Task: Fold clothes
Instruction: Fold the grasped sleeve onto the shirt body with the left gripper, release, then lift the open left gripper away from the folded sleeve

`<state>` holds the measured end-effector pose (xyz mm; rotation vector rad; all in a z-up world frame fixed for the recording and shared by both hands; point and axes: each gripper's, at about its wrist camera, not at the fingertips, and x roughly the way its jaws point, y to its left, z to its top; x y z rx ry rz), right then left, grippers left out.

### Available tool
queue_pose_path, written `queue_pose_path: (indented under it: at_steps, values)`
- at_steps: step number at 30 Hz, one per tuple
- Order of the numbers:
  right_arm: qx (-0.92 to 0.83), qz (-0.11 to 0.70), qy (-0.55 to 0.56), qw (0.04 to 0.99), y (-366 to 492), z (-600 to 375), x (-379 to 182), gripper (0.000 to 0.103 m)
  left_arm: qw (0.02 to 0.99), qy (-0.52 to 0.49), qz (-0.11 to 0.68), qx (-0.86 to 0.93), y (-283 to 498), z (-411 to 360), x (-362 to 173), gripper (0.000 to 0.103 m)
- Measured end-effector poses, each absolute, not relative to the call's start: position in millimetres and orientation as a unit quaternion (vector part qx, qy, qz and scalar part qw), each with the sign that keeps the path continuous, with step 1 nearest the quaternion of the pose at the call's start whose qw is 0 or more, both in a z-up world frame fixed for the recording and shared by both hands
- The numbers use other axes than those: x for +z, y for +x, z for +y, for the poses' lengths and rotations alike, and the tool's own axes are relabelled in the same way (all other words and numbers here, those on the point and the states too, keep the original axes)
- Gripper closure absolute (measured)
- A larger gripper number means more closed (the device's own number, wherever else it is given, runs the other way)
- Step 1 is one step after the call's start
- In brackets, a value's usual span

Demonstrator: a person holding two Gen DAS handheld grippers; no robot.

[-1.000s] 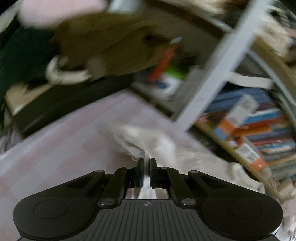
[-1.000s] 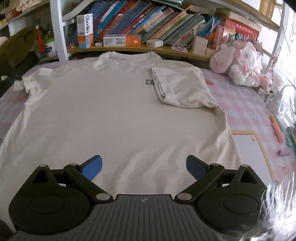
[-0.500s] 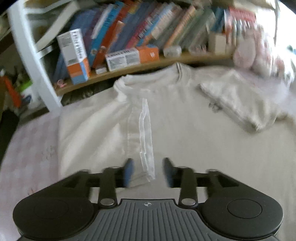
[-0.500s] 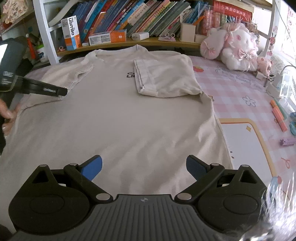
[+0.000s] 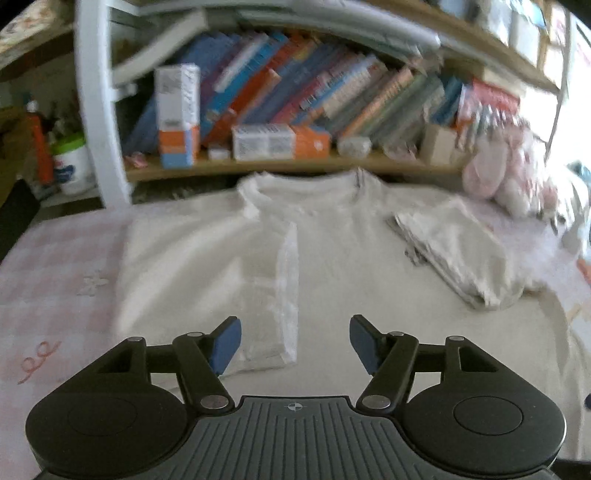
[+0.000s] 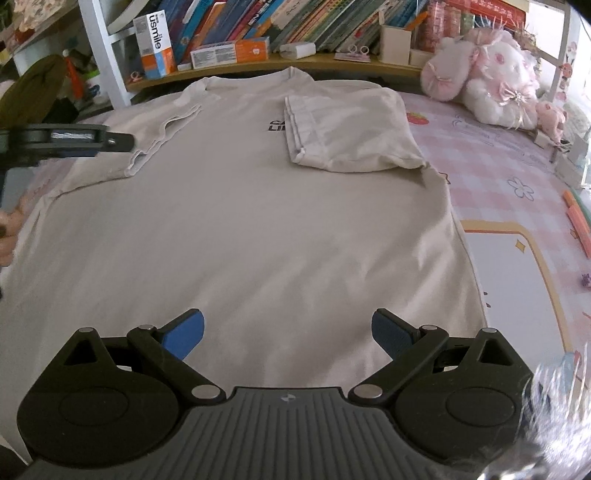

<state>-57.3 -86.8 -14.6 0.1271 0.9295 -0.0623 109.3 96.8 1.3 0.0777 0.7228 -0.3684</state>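
Pink checked table [image 6: 524, 155] carries the beige T-shirt [image 6: 240, 229], spread flat, both sleeves folded inward. Shelf [image 6: 332, 61] behind the collar holds leaning books [image 6: 325, 18], a tall box [image 6: 155, 48] and a flat box [image 6: 231, 51]. Left gripper [image 5: 295, 341] has just been opening, nothing between its jaws; sleeve hem lies below. Right gripper [image 6: 288, 332] released, jaws wide above the shirt's lower part.

We're in a home bedroom/study: pink checked bedsheet [image 6: 491, 147], packed bookshelf [image 6: 295, 22] w/ books, pink plush toys [image 6: 484, 77], misc boxes & clutter beside it.
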Motion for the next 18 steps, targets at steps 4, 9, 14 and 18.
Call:
queue_pose_path:
  at_steps: [4, 9, 14, 18]
  values:
    - [-0.040, 0.450, 0.064, 0.890, -58.0, -89.1, -15.0, 0.005, 0.901, 0.056, 0.398, -0.165, 120.0, 84.9, -15.9, 0.039]
    - [-0.055, 0.454, 0.071, 0.886, -56.5, -93.2, -16.4, 0.005, 0.898, 0.000, 0.385, -0.214, 124.7, 112.8, 21.4, 0.037]
    - [-0.072, 0.462, 0.077, 0.881, -56.5, -93.6, -18.0, 0.005, 0.916, -0.086, 0.378, -0.106, 182.7, 183.8, 25.4, 0.052]
    - [-0.086, 0.463, 0.073, 0.879, -57.8, -87.1, -16.0, 0.005, 0.906, -0.115, 0.402, -0.065, 225.4, 214.4, 7.4, 0.052]
